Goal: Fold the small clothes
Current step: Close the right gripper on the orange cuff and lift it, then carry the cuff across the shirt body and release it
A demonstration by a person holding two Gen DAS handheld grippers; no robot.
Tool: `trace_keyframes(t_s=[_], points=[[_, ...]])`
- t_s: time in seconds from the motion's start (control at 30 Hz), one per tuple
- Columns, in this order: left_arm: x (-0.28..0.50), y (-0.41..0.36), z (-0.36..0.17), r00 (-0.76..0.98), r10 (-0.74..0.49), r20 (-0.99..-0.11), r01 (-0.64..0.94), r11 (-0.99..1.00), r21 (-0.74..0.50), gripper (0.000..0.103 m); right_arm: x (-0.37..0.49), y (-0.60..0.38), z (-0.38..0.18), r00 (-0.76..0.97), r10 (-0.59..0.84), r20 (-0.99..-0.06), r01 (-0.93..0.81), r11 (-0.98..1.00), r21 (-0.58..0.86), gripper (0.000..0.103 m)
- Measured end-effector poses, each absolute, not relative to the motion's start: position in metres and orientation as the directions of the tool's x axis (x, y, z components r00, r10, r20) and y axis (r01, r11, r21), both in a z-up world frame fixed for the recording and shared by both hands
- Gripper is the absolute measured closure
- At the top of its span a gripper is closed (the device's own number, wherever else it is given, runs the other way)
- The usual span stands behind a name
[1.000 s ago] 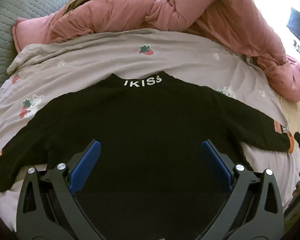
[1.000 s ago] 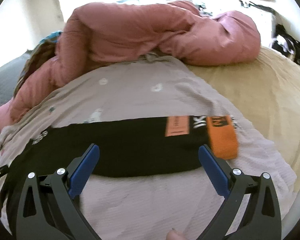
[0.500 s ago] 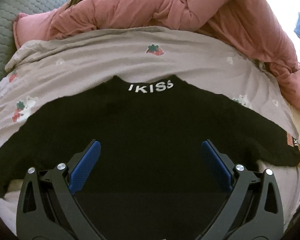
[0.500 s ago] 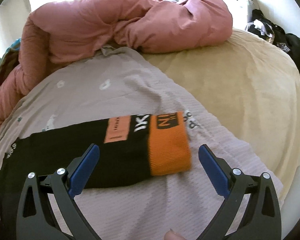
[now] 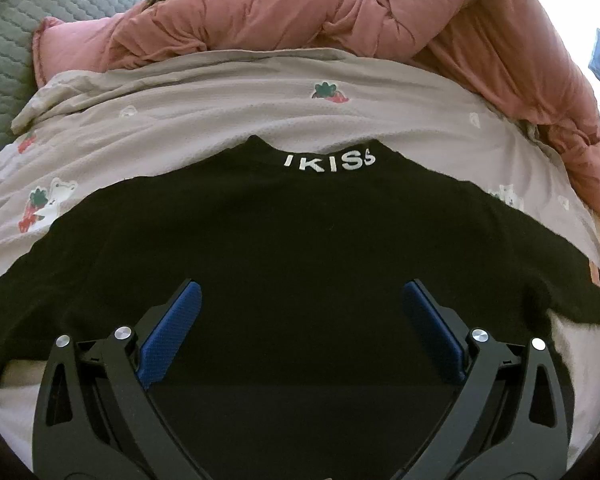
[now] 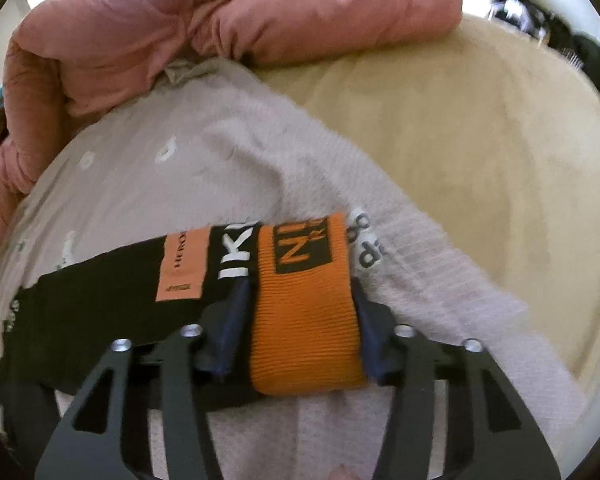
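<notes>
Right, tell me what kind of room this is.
Most likely a bedroom. The black sweater lies spread on a bed covered by a strawberry-print blanket, with a bunched pink duvet behind it and a beige sheet beside it.

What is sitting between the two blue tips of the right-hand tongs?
In the right wrist view, the ribbed orange cuff of the black sweater's sleeve fills the gap between the right tongs, which have narrowed around it.
</notes>
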State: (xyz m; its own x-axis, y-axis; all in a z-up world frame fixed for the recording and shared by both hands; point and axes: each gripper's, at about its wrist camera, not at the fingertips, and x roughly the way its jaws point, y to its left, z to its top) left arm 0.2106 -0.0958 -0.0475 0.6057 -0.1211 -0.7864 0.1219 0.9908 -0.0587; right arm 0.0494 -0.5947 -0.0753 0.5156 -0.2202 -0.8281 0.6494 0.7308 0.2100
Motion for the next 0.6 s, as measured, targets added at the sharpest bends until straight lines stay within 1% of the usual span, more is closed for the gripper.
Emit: trace_keyframes(t_s=[0.07, 0.1, 0.13, 0.23, 0.3, 0.33, 0.4, 0.5, 0.6], points=[[0.208, -0.093, -0.048, 0.609, -0.121, -0.784, 0.124, 0.991, -0.057, 0.008, 0.053, -0.589, -0.072, 0.519, -0.234, -0.822, 0.634, 0.750, 0.186, 0.068], [0.207, -0.092, -0.047, 0.609, -0.128, -0.783, 0.127, 0.990, -0.063, 0.008, 0.053, -0.586, -0.069, 0.531, -0.232, -0.815, 0.623, 0.759, 0.189, 0.077], [0.205, -0.092, -0.047, 0.609, -0.133, -0.782, 0.129, 0.989, -0.068, 0.008, 0.053, -0.583, -0.063, 0.548, -0.232, -0.804, 0.608, 0.771, 0.192, 0.082], [0.201, -0.090, -0.047, 0.605, -0.148, -0.782, 0.135, 0.987, -0.082, 0.008, 0.050, -0.570, -0.045, 0.601, -0.229, -0.766, 0.564, 0.801, 0.203, 0.089], [0.198, -0.090, -0.046, 0.605, -0.151, -0.782, 0.143, 0.986, -0.080, 0.008, 0.049, -0.564, -0.035, 0.627, -0.220, -0.747, 0.539, 0.815, 0.213, 0.091], [0.196, -0.090, -0.045, 0.607, -0.146, -0.781, 0.141, 0.987, -0.075, 0.008, 0.048, -0.557, -0.028, 0.646, -0.217, -0.732, 0.519, 0.828, 0.213, 0.099], [0.194, -0.087, -0.044, 0.610, -0.150, -0.778, 0.140, 0.987, -0.081, 0.008, 0.048, -0.548, -0.020, 0.686, -0.177, -0.706, 0.473, 0.845, 0.247, 0.099], [0.191, -0.081, -0.040, 0.617, -0.149, -0.773, 0.128, 0.988, -0.088, 0.008, 0.052, -0.530, -0.004, 0.711, -0.163, -0.684, 0.426, 0.873, 0.235, 0.099], [0.188, -0.075, -0.033, 0.628, -0.147, -0.765, 0.121, 0.989, -0.091, 0.008, 0.056, -0.515, 0.010, 0.744, -0.123, -0.657, 0.376, 0.890, 0.259, 0.099]])
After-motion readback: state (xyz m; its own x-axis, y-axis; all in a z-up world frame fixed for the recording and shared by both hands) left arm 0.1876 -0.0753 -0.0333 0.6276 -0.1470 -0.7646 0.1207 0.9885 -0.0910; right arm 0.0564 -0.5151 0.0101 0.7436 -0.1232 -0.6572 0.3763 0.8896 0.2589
